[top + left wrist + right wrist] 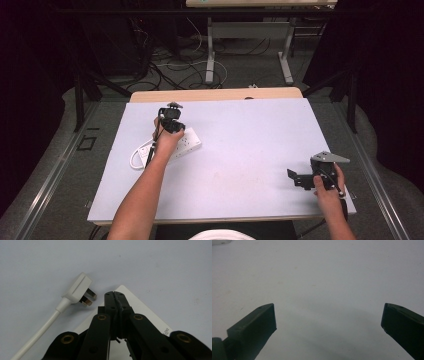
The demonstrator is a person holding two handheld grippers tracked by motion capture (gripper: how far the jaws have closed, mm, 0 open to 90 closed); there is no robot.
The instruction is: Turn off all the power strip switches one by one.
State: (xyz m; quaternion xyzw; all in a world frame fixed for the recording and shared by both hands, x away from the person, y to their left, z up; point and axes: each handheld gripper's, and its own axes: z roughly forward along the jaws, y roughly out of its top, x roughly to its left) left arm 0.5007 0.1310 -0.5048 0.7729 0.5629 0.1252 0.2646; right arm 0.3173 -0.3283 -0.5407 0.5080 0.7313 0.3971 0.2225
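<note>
Nearest the person, the right gripper (296, 179) is resting low over the right front part of the pale lavender-white desk (250, 150), its fingers (257, 325) spread wide and released, with bare desk surface lying between them in the right gripper view. A grey three-cornered plate is sitting on top of it in the high view.

Farther in, on the left half of the desk, the left gripper (172, 125) is pointing down over the white rectangular plastic power strip (186, 142). Its fingers (110, 302) are clenched tight together, grasping nothing, their tips hovering at or just over a corner of the strip (140, 312); contact cannot be told.

The left gripper view is showing what the high view is not: the strip's white flat-bodied plug (77, 290) lying on its side just beside that corner, metal pins pointing toward the strip, with its thick white cable (37, 337) trailing away. A small printed label at the strip's edge is too small to read.

Beyond the desk, black cables are lying on the floor.
</note>
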